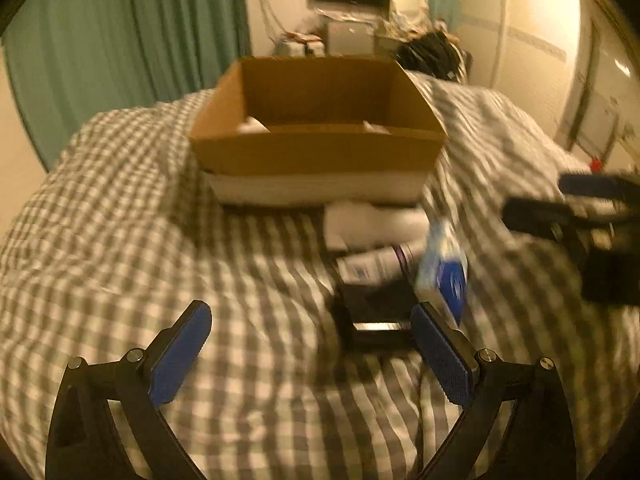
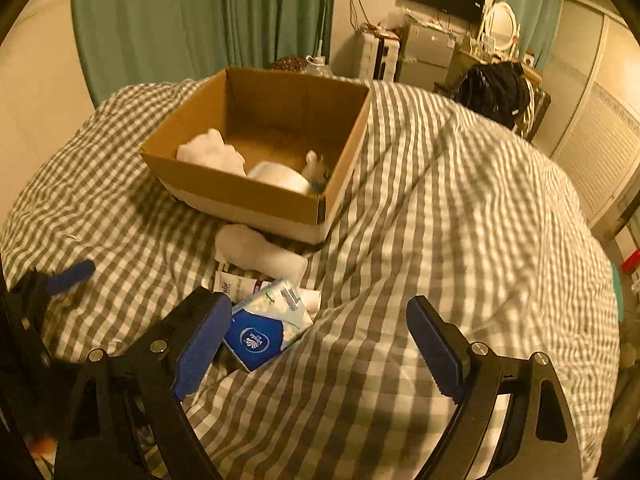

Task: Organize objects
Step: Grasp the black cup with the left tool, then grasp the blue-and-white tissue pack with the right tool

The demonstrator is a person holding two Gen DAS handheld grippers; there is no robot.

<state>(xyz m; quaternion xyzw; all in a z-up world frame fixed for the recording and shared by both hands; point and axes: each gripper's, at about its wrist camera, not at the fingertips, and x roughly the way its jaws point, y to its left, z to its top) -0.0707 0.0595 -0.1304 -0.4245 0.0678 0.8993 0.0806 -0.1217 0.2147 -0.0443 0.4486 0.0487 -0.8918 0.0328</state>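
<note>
An open cardboard box [image 1: 316, 148] [image 2: 240, 196] sits on the checked duvet and holds white cloth [image 2: 212, 152] and a white roll [image 2: 280, 176]. In front of it lie a white bundle [image 2: 260, 252] [image 1: 372, 222], a white tube [image 1: 376, 264] [image 2: 240, 282], a blue and white tissue pack [image 2: 268, 326] [image 1: 444, 268] and a dark flat object [image 1: 376, 312]. My left gripper [image 1: 312, 344] is open and empty, its right finger beside the dark object. My right gripper [image 2: 320, 344] is open and empty, its left finger next to the tissue pack.
The grey and white checked duvet [image 2: 460, 240] covers the whole bed. Green curtains [image 2: 180, 20] hang behind. A small fridge [image 2: 424, 56], a suitcase [image 2: 376, 56], a mirror and a black bag [image 2: 492, 88] stand beyond the bed. The other gripper shows at the right edge [image 1: 592, 216].
</note>
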